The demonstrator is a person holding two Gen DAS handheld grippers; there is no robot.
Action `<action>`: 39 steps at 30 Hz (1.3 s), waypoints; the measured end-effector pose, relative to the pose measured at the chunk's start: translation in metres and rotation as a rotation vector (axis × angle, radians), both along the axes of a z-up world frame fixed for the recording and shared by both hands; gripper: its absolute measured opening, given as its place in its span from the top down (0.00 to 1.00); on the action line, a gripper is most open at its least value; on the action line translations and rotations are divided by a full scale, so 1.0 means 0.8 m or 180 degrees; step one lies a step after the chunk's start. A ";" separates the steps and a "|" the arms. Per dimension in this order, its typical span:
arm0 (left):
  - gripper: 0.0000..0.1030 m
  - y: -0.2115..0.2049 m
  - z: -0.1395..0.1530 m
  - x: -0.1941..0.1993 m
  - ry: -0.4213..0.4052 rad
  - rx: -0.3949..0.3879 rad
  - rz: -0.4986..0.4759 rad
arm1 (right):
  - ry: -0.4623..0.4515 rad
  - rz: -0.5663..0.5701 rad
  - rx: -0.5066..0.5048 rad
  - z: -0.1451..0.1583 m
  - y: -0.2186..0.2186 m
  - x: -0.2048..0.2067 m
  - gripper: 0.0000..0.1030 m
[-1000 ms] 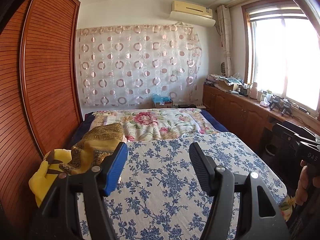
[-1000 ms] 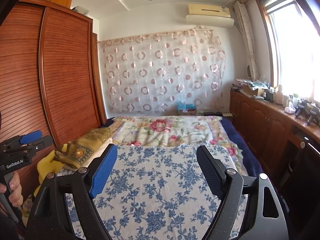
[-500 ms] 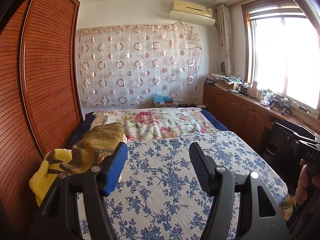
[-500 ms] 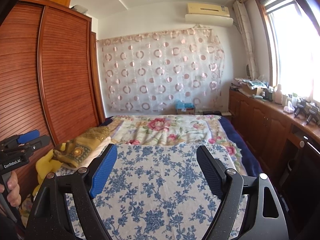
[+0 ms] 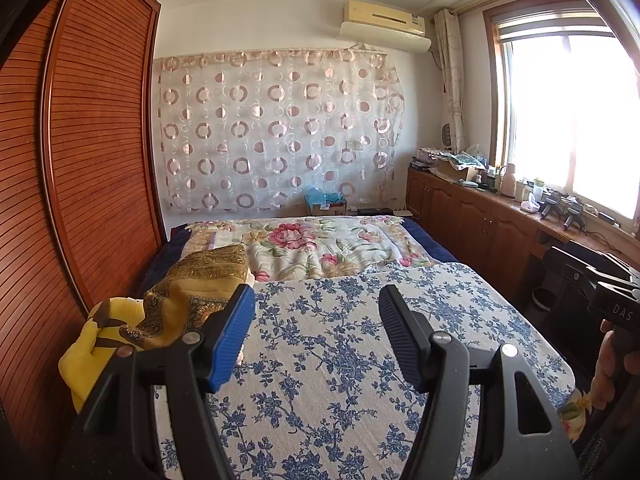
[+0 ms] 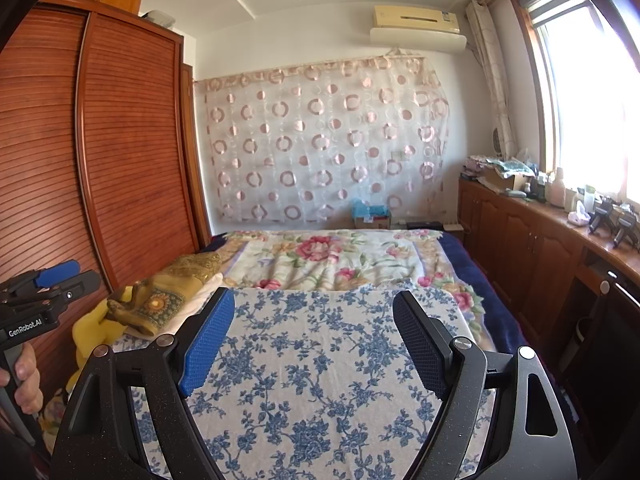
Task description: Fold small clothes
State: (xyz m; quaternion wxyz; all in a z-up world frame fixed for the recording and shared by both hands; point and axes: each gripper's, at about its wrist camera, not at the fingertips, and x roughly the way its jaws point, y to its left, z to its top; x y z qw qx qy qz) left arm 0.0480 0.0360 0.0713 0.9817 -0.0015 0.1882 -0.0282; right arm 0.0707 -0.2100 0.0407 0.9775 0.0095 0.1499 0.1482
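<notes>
Nothing has shifted since the earlier frames: both grippers hover in the same spots over the bed. The left gripper [image 5: 316, 312] and the right gripper [image 6: 314, 320] both stand wide apart with nothing between their jaws. The clothes [image 5: 192, 296], a crumpled gold patterned piece on a yellow one, lie at the bed's left edge beside the wardrobe [image 5: 92, 152]. A blue-flowered cover [image 5: 352, 360] spreads beneath; beyond, a rose quilt [image 5: 312, 244], circle-print curtain [image 5: 276, 136] and window [image 5: 576, 112].
</notes>
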 end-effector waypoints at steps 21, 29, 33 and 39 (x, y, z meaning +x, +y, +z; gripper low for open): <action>0.37 0.005 0.001 -0.001 -0.0004 0.0001 0.0013 | -0.0003 -0.0008 0.0006 0.000 0.001 -0.003 0.19; 0.37 0.004 0.000 -0.001 -0.0003 0.0003 0.0015 | -0.0003 -0.0013 0.0008 0.000 0.001 -0.003 0.19; 0.37 0.003 0.000 -0.001 -0.0005 0.0001 0.0015 | -0.0002 -0.0012 0.0006 0.000 0.001 -0.003 0.19; 0.37 0.003 0.000 -0.001 -0.0006 0.0001 0.0013 | -0.0001 -0.0010 0.0012 0.000 0.000 -0.003 0.19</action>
